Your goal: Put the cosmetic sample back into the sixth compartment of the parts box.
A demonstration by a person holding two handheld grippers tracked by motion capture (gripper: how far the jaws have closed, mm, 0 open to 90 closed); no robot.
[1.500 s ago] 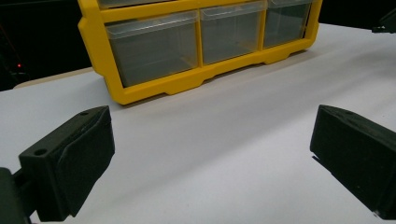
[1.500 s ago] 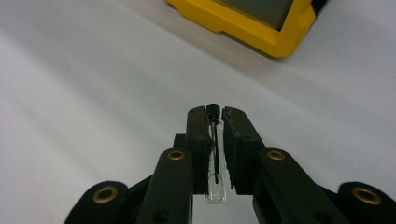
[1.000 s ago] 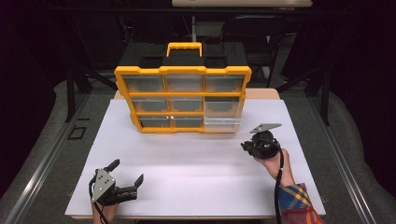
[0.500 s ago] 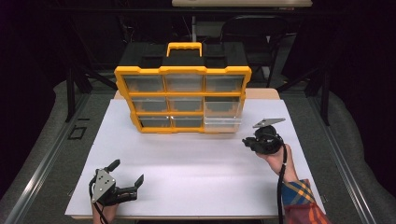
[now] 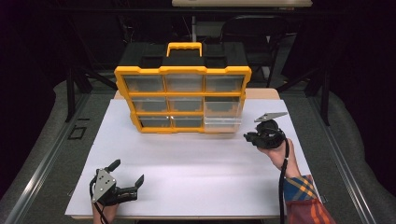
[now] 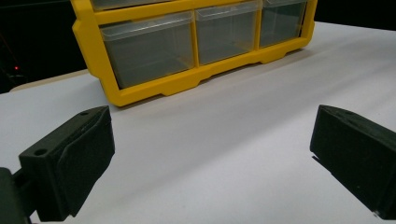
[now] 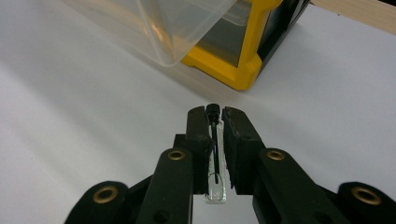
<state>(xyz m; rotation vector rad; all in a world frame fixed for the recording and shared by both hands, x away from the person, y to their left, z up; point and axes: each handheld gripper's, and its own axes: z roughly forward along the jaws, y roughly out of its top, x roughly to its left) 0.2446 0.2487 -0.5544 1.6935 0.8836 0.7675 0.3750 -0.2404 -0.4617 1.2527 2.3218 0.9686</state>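
**Glass vial held beside the yellow organizer**

The small clear vial, black-capped with a thin dark rod inside, sits clamped between the jaws of your right gripper, its cap poking out just past the jaw tips. You hold it low over the white table, near the organizer's lower right corner. One clear drawer in the bottom row of the yellow organizer stands pulled out toward you; in the right gripper view its transparent lip hangs just ahead of the vial, to the left of the yellow corner post. In the high view your right gripper hovers just right of that drawer, wrist and plaid sleeve trailing back to the table edge.

Your left gripper waits well apart at the near left of the table, its jaws spread wide with nothing between them. The left gripper view looks across bare white surface to the organizer's bottom row of clear drawers.
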